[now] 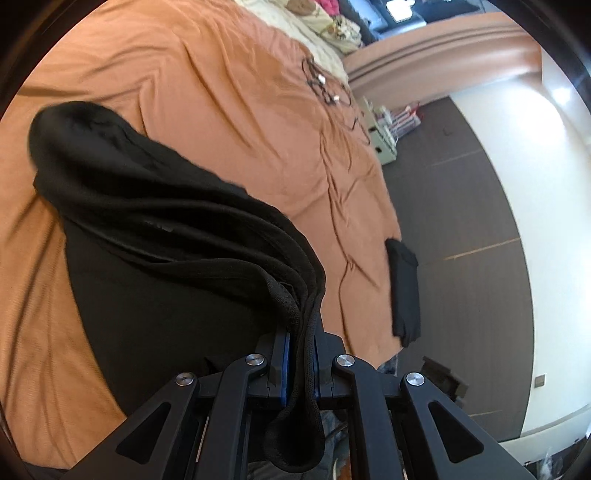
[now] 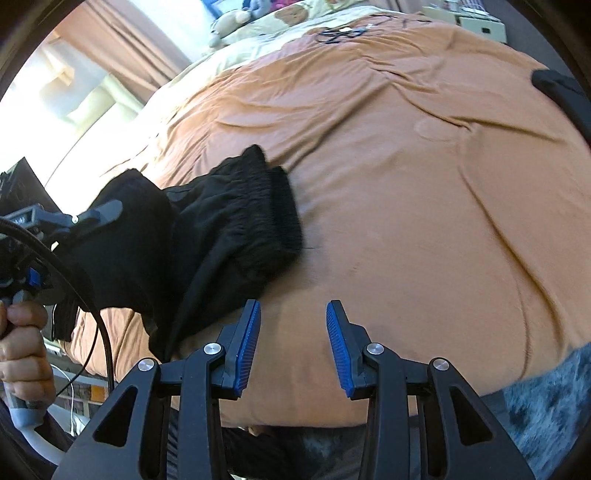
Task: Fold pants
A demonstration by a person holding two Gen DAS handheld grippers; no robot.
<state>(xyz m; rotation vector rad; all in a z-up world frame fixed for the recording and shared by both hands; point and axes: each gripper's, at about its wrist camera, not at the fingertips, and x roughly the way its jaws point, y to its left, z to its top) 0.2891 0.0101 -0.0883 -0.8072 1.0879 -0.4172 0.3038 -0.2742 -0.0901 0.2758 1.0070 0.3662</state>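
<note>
Black pants (image 1: pixel 155 229) lie bunched on an orange bedspread (image 1: pixel 221 92). My left gripper (image 1: pixel 301 354) is shut on a gathered edge of the pants, and cloth hangs down between its blue pads. In the right wrist view the pants (image 2: pixel 229 229) sit left of centre with the ribbed waistband facing right. The left gripper (image 2: pixel 88 218) shows there at the far left, partly under the cloth. My right gripper (image 2: pixel 293 332) is open and empty, just above the bedspread (image 2: pixel 406 184) to the right of the pants.
A second folded black garment (image 1: pixel 404 291) lies at the bed's right edge, and shows in the right wrist view (image 2: pixel 565 96). Tangled cables (image 1: pixel 325 85) lie further up the bed. Pillows and soft toys (image 2: pixel 236 22) are at the head. Dark floor (image 1: pixel 461 221) runs beside the bed.
</note>
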